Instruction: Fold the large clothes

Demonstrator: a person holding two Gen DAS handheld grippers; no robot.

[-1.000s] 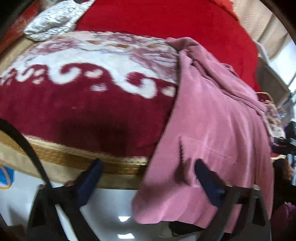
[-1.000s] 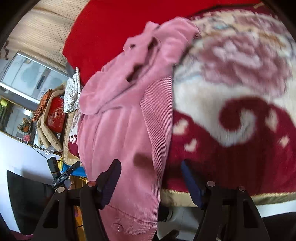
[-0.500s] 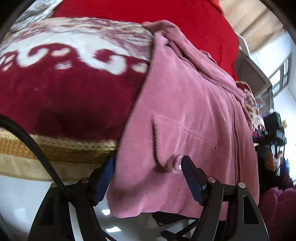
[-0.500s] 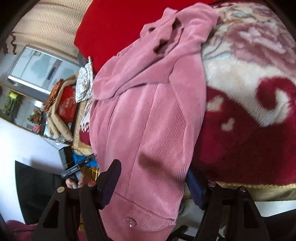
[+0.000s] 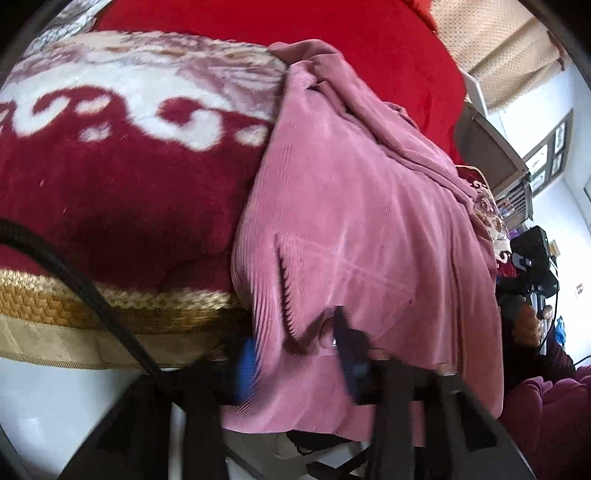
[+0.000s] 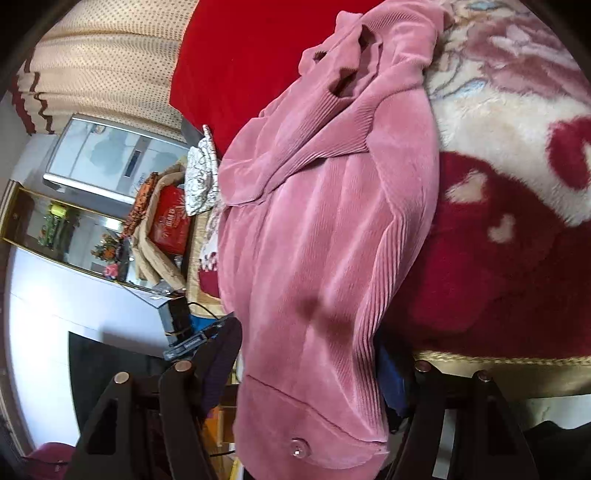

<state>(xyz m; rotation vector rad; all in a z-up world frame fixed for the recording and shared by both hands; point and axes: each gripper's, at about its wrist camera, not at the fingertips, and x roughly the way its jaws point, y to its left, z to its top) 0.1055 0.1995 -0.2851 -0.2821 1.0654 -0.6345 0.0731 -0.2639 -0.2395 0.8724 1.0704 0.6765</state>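
A pink ribbed corduroy jacket (image 5: 354, 206) lies spread on a plush dark red blanket with cream scroll and flower patterns and a gold woven border (image 5: 122, 173), its lower hem hanging over the blanket's near edge and its collar and bunched sleeve lying toward the far side, next to a plain bright red bed cover (image 5: 280, 26). In the left wrist view the left gripper (image 5: 295, 354) sits at the jacket's hem: one blue-padded finger (image 5: 245, 363) is just under the jacket's left edge below the gold border, and the other dark finger (image 5: 349, 354) presses on the cloth beside the pocket seam, so the fingers straddle a fold of the hem; motion blur makes it impossible to tell whether they have fully clamped on it. A black cable (image 5: 85, 284) crosses the blanket's border toward this gripper. In the right wrist view the right gripper (image 6: 306, 373) has its fingers spread wide on either side of the jacket's lower part, one finger (image 6: 218, 369) left of the cloth and the other (image 6: 391, 380) partly hidden behind the ribbed edge; the jaws are apart and not pinching. A silver snap button (image 6: 298, 447) shows near the hem. Beyond the jacket, away from the blanket, stand a red box in a tan basket (image 6: 168, 221) and a beige dotted curtain (image 6: 110, 55).
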